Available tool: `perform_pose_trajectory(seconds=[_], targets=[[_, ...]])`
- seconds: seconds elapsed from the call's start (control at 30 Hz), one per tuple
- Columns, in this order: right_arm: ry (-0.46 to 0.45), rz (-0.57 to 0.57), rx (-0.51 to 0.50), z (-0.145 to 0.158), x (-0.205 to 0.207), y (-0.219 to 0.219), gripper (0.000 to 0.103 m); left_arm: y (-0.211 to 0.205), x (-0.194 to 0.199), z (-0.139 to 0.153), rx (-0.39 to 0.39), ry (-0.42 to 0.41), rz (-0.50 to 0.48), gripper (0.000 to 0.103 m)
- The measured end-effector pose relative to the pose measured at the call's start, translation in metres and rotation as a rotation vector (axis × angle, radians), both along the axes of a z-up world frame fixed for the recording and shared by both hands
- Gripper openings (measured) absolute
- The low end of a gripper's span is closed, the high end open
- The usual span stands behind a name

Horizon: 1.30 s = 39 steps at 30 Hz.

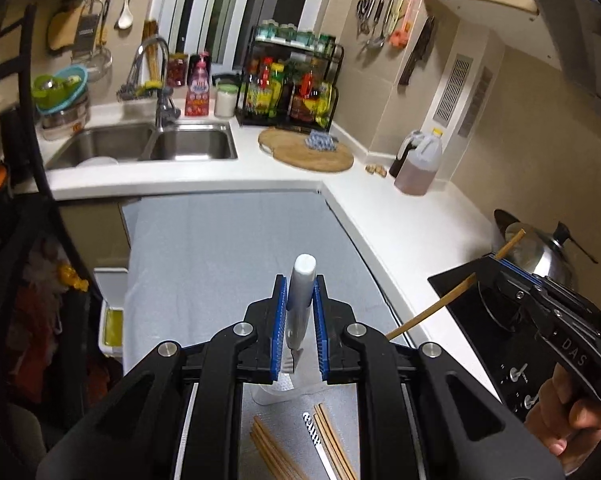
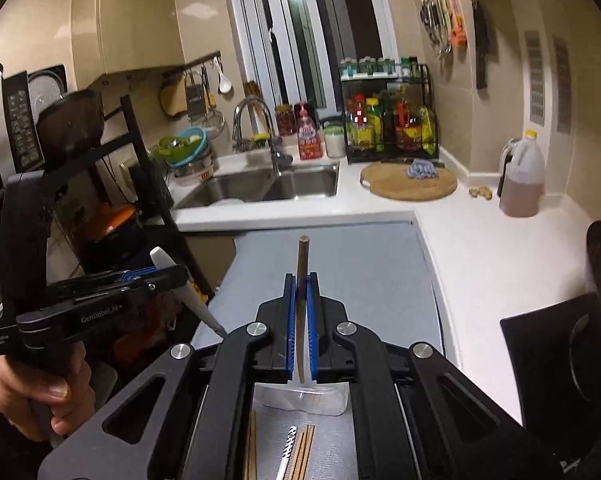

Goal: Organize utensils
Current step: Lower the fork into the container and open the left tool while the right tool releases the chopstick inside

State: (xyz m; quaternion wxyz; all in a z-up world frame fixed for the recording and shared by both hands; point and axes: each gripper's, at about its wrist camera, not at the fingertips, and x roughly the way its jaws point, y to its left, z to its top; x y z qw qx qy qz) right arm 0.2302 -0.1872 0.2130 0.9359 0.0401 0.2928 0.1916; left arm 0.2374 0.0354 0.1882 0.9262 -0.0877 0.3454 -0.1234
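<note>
A white L-shaped table (image 1: 380,216) with a grey silver mat (image 1: 228,240) is seen far below and ahead of both tongs. A steel double sink (image 1: 148,144) is set into the table well ahead of the left tongs, and a round wooden board (image 1: 306,150) lies past the right tongs, near a jug of brown liquid (image 2: 520,176).

The left tongs (image 1: 300,292) are pinched on a white-handled fork (image 1: 302,280). Its handle is pointed up and ahead between the blue pads, and its metal end is seen lower, near the camera. The left tongs are held by a hand (image 2: 32,392).

The right tongs (image 2: 303,292) are pressed together on one thin brown wooden chopstick (image 2: 302,264), which stands up between the blue pads. The right tongs are held by another hand (image 1: 568,412).

A clear plastic box (image 2: 300,398) is seen on the mat under the tongs. More brown wooden chopsticks (image 1: 276,452) and a black-and-white striped stick (image 2: 286,452) lie on the mat just below it, close to the camera.
</note>
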Motion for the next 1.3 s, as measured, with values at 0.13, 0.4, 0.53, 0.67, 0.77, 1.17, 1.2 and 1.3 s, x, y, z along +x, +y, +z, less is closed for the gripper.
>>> perform_pose_trajectory(seconds=[0.13, 0.4, 0.53, 0.67, 0.77, 1.17, 1.2, 1.3], targets=[[0.042, 0.004, 0.007, -0.025, 0.014, 0.001, 0.006, -0.001, 0.007, -0.029, -0.005, 0.039, -0.012, 0.013], [0.138, 0.003, 0.066, -0.071, 0.032, -0.005, 0.006, -0.001, 0.016, -0.063, -0.060, 0.117, -0.031, 0.012], [0.180, -0.021, 0.084, -0.089, 0.040, -0.010, 0.006, 0.003, 0.021, -0.079, -0.110, 0.162, -0.024, 0.013], [0.207, -0.041, 0.092, -0.100, 0.042, -0.014, 0.012, 0.005, 0.023, -0.091, -0.130, 0.196, -0.012, 0.013], [0.224, -0.066, 0.078, -0.103, 0.041, -0.016, 0.038, 0.007, 0.022, -0.089, -0.127, 0.202, 0.008, 0.025], [0.124, -0.139, -0.035, -0.087, -0.005, -0.026, 0.046, 0.009, -0.032, -0.046, 0.058, -0.019, 0.119, 0.050], [0.100, -0.144, -0.043, -0.084, -0.013, -0.026, 0.046, 0.008, -0.042, -0.043, 0.070, -0.043, 0.123, 0.050], [0.019, -0.154, -0.066, -0.079, -0.041, -0.027, 0.046, 0.009, -0.065, -0.037, 0.099, -0.092, 0.143, 0.052]])
